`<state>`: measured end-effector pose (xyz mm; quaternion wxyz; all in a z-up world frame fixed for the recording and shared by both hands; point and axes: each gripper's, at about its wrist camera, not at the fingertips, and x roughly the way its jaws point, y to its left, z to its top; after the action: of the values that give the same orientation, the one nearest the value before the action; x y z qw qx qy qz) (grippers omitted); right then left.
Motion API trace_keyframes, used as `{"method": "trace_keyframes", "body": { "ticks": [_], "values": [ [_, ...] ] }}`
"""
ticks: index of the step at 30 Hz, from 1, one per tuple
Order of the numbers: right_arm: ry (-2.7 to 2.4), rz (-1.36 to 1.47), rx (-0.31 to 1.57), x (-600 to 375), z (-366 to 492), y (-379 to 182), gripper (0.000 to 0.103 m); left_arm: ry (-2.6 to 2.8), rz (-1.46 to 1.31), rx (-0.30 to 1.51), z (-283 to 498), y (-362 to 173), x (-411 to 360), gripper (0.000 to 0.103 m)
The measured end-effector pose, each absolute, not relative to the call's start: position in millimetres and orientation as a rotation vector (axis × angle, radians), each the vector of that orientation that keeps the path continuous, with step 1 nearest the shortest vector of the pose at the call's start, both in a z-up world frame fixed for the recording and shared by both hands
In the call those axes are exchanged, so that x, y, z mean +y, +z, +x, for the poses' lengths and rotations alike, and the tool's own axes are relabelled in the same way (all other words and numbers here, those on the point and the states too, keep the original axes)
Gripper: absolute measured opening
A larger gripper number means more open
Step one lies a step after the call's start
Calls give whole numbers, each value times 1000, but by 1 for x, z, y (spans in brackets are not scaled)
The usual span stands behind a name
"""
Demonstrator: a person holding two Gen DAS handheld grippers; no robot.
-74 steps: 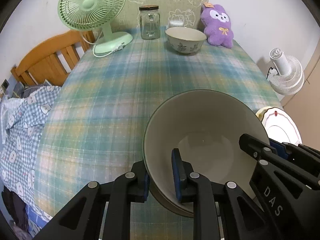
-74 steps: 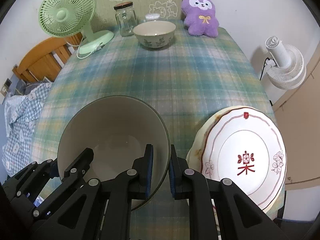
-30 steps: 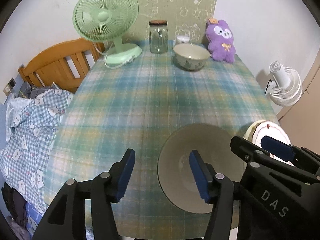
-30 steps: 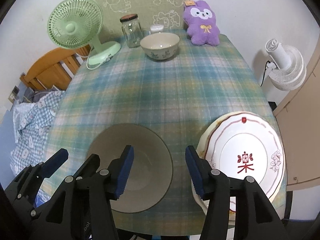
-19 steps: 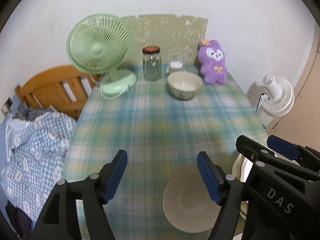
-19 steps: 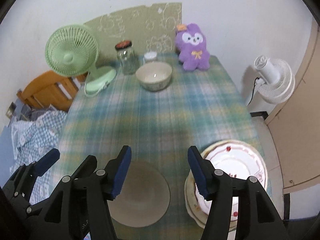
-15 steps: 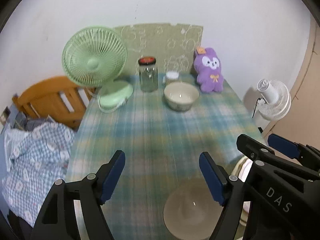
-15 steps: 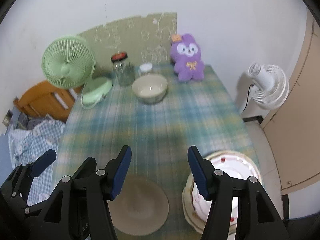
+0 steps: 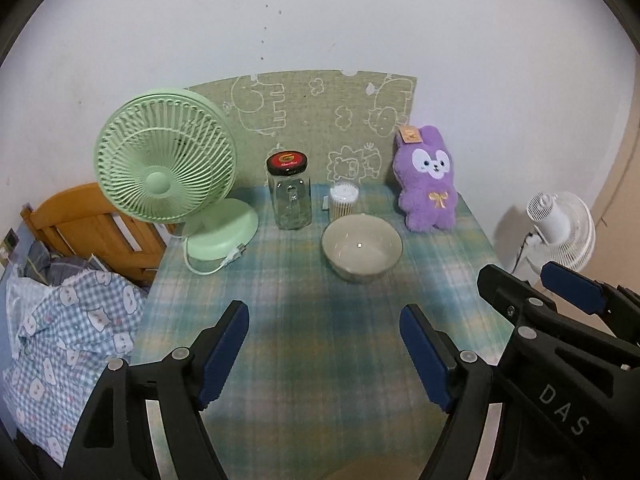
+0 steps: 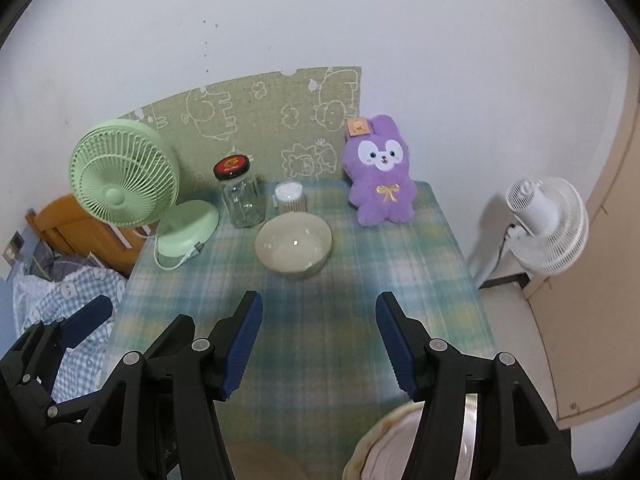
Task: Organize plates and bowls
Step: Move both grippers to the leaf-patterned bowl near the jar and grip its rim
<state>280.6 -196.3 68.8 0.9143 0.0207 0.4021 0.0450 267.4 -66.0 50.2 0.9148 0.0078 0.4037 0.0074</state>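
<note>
We have lifted both tools off the large bowl (image 10: 256, 460), now low behind them on the worktop (image 9: 320, 300). The left tool (image 9: 324, 350) and right tool (image 10: 318, 344) have just been spreading, empty. The small bowl (image 9: 362, 248) lies ahead.

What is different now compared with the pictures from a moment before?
Both tongs, left and right, let go of the big bowl's rim, have just been opening with nothing between them, and drew up and back. Plates, patterned bowl and fan stayed.
</note>
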Motion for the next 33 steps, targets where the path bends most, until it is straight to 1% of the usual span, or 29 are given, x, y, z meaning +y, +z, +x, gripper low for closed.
{"method": "trace_keyframes", "body": {
  "ticks": [1,2,11,20,22,28,29,30,32,33],
  "values": [
    [97,39,828,-198,288,67,75,16,14,833,275,48,-68,80],
    [103,37,828,-200,297,64,78,17,11,836,284,45,-71,80],
    [176,19,852,-211,382,23,78,68,-21,853,354,8,-84,78],
    [216,17,882,-207,438,-17,78,140,-27,891,403,-29,-88,78],
    [222,24,890,-206,449,-27,78,135,-19,895,411,-36,-90,73],
    [219,37,913,-199,479,-53,78,165,-4,920,440,-58,-92,69],
    [217,37,915,-199,483,-57,78,167,-2,922,443,-61,-93,68],
    [212,38,917,-198,488,-63,77,169,0,927,447,-65,-93,64],
    [212,43,933,-196,494,-71,67,166,-1,944,455,-74,-93,60],
    [215,45,942,-195,497,-75,66,165,-3,953,458,-78,-93,56]
  ]
}}
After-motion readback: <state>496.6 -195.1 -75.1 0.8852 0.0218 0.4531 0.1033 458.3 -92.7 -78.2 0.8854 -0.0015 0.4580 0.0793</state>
